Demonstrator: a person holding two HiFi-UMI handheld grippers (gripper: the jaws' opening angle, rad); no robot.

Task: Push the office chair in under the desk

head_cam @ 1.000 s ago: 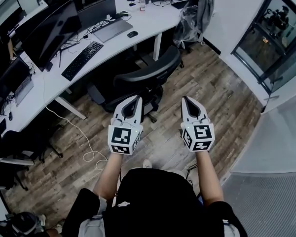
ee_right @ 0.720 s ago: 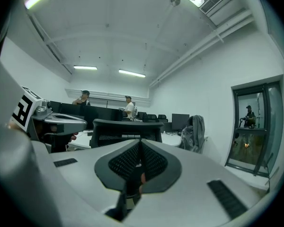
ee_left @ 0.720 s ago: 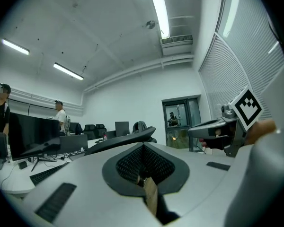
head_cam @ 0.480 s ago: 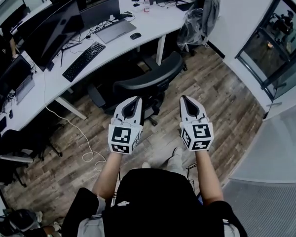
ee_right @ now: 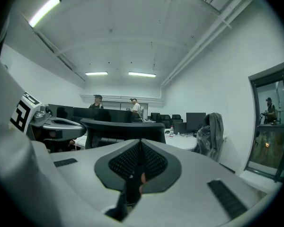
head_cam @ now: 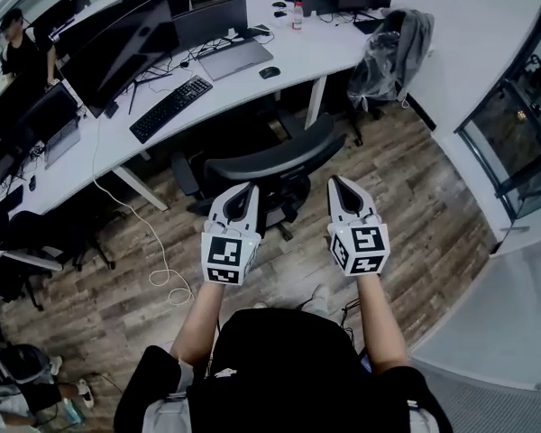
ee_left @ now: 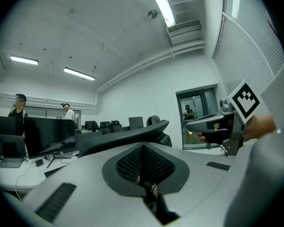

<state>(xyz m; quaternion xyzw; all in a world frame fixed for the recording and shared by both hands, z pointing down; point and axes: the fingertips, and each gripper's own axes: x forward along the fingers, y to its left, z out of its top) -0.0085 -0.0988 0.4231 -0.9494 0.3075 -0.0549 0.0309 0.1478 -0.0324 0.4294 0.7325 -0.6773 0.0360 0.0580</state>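
A black office chair (head_cam: 275,162) stands on the wood floor, pulled out from the long white desk (head_cam: 252,70), its curved backrest facing me. My left gripper (head_cam: 240,193) is shut and empty, its tip just short of the backrest's left part. My right gripper (head_cam: 340,185) is also shut and empty, hanging just right of the chair. From the left gripper view the backrest top (ee_left: 132,135) shows beyond the closed jaws; the right gripper view shows the backrest (ee_right: 123,129) close ahead.
The desk carries monitors (head_cam: 126,48), a keyboard (head_cam: 169,108), a laptop (head_cam: 233,57) and a mouse (head_cam: 270,72). A second chair draped with a grey jacket (head_cam: 398,48) stands at the right. A white cable (head_cam: 159,269) trails on the floor. A person (head_cam: 22,48) stands far left.
The chair and desk have slid down and to the right in the head view, so the chair now sits nearer the gripper tips. Both grippers stay shut.
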